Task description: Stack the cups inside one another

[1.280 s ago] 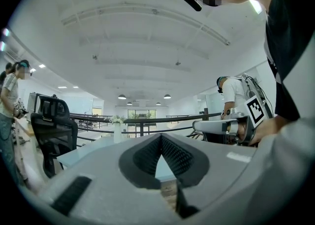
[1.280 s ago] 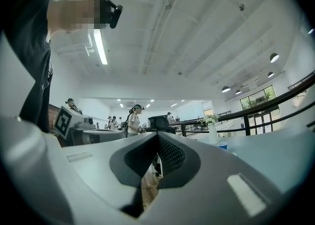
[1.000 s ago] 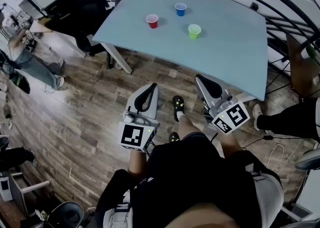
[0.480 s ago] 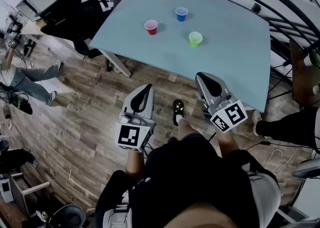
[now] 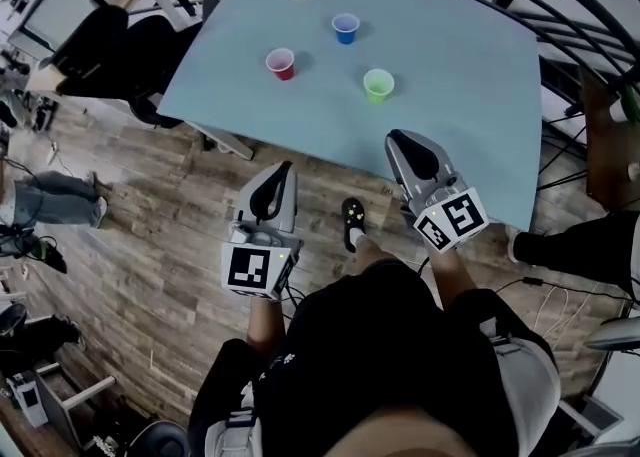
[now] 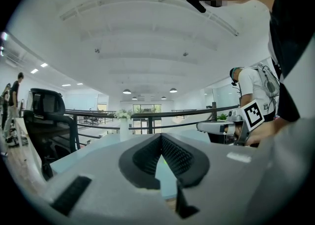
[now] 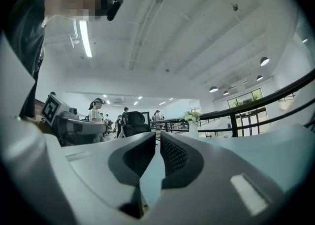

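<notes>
Red cup, blue cup and green cup upright, apart, on pale blue table. Left gripper jaws pressed together, empty. Right gripper jaws opening, narrow slit, nothing between

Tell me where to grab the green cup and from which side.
Pinch the green cup across its upper wall just under the rim, coming level from the near table edge. It stands upright, mouth up, apart from the red cup and blue cup, and is nearest that edge, so nothing should block the way.
</notes>
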`<state>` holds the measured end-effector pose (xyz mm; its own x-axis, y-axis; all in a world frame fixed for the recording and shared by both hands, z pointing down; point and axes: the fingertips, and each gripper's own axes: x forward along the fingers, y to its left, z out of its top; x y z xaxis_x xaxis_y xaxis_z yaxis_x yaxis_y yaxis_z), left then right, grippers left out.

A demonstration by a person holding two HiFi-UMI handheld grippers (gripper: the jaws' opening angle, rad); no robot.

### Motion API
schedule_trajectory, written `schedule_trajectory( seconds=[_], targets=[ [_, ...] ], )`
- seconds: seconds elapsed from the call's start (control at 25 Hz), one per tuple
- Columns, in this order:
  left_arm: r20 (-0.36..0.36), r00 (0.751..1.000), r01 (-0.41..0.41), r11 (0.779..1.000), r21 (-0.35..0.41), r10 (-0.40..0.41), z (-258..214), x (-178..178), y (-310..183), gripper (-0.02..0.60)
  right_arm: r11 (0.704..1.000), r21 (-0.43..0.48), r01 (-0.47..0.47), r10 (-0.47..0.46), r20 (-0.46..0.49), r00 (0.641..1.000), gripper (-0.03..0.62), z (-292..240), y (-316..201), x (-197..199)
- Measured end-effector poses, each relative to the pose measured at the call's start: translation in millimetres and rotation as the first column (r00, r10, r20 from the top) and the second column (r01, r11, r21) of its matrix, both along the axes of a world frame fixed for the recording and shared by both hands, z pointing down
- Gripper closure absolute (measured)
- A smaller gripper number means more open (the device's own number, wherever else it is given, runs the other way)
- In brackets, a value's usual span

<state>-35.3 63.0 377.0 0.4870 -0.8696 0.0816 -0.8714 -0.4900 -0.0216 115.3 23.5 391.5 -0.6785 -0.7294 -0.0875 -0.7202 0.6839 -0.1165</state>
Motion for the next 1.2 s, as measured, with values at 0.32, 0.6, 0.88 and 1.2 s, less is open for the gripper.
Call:
schedule_trajectory(
  seconds=[0.32, 0.6, 0.88, 1.2],
  targets=[
    [0.013, 1.0, 0.001, 1.0, -0.027, 0.0, 2, 2, -48, 0.595, 0.996, -0.052, -0.066, 0.064, -0.049, 0.997, 0.533, 26, -60, 12],
    [0.024, 1.0, 0.009, 0.999, -0.033, -0.008, -3, 6, -88, 0.595, 0.991, -0.089, -0.098, 0.089, -0.101, 0.991, 0.489, 45, -108, 24],
    [0.029, 0.999, 0.038, 0.999, -0.038, -0.037, -10, -8, -128, 0.594, 0.987, -0.129, -0.096, 0.072, -0.181, 0.981, 0.413, 65, -158, 16],
    [0.05, 0.997, 0.055, 0.997, -0.044, -0.053, -4, -4, -161, 0.595, 0.976, -0.191, -0.103, 0.051, -0.26, 0.964, 0.304, 106, -196, 19]
  ],
)
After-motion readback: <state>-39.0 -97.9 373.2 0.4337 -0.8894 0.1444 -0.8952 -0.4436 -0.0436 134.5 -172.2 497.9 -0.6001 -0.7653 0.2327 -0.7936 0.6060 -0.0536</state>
